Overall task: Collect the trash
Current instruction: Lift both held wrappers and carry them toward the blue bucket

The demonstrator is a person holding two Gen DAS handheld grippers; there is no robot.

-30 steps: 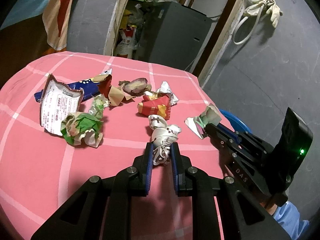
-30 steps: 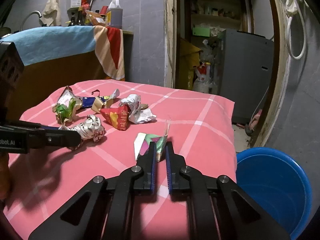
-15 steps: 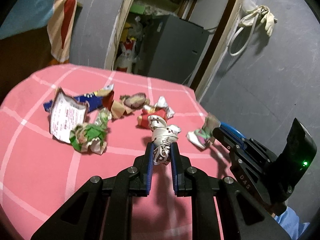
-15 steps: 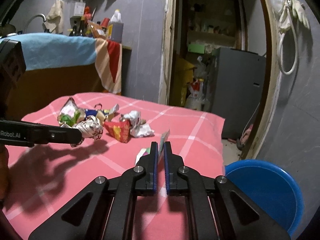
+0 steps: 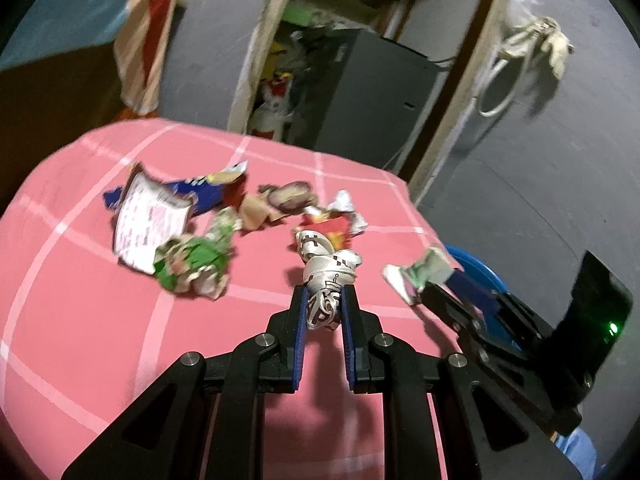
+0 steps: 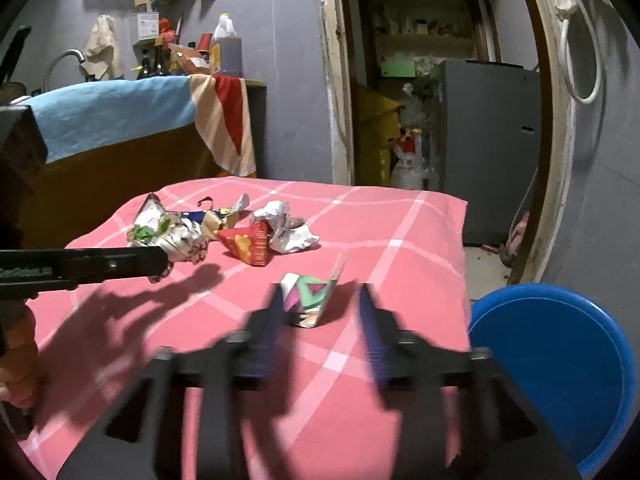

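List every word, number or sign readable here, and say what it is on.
None reads clearly.
White wrapper: pink print, blurred.
Crumpled wrapper in the left gripper: dark letters, broken by creases.
Red wrapper: yellow marks, too small.
Left gripper's side: raised lettering, blurred.

I see a table point(image 6: 420, 240) under a pink cloth point(image 5: 80, 320) with a pale grid. On the cloth lies a cluster of litter: a white printed packet point(image 5: 150, 224) over a blue wrapper point(image 5: 204, 192), a green wad point(image 5: 196, 260) just beside them, a brown scrap point(image 5: 290, 196), a red carton point(image 6: 248, 244) and white foil point(image 6: 290, 236). A folded green-and-pink wrapper point(image 6: 310, 296) sits near the edge, apart from the cluster.
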